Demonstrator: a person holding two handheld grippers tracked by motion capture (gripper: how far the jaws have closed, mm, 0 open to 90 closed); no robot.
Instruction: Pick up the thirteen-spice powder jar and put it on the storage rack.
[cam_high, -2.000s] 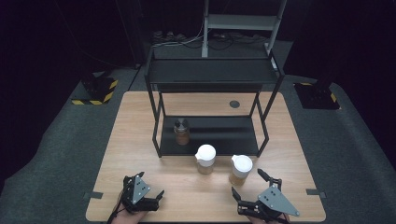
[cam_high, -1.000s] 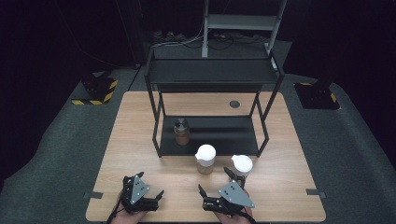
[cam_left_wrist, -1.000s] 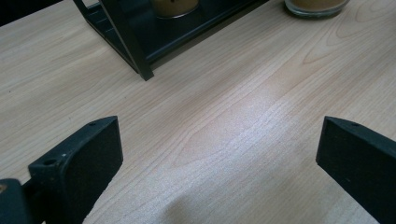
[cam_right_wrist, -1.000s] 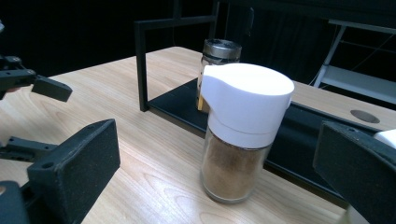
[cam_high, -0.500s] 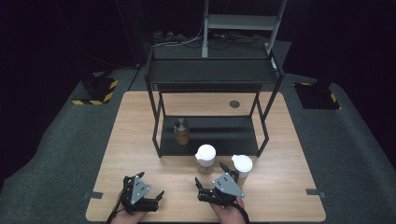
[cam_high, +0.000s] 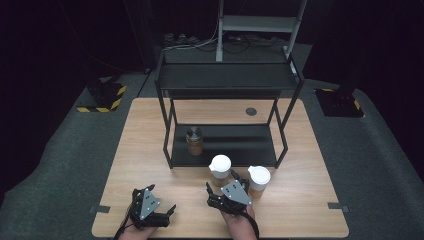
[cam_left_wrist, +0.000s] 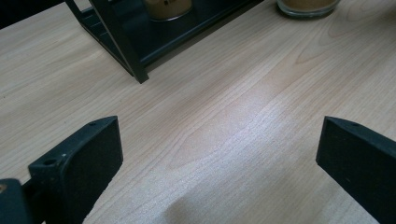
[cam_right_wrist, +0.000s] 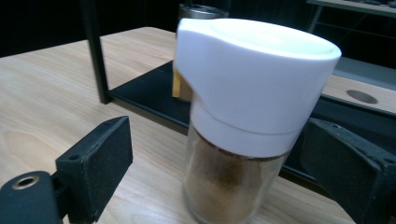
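A: High view first. Our right hand-held gripper (cam_high: 226, 186) sits at the nearer of two white-capped jars; this jar (cam_high: 220, 170) stands on the bench (cam_high: 145, 150) just in front of the black rack (cam_high: 225, 80). The second jar (cam_high: 258, 181) is just beside it. Our left hand-held gripper (cam_high: 159, 212) rests low near the bench's front edge, pointing toward the rack.

B: Left gripper view: jaws wide apart, bare wood between them.

A: Right gripper view: the jar (cam_right_wrist: 243, 140) stands upright between the jaws, which have just been closing; gaps remain on both sides, so no grip yet.

B: Handling, we judge: glass body, rigid, smooth, breakable; brown powder inside, moderate weight. The cap looks wider than the glass, so we'd clamp the glass below the cap, keeping it level.
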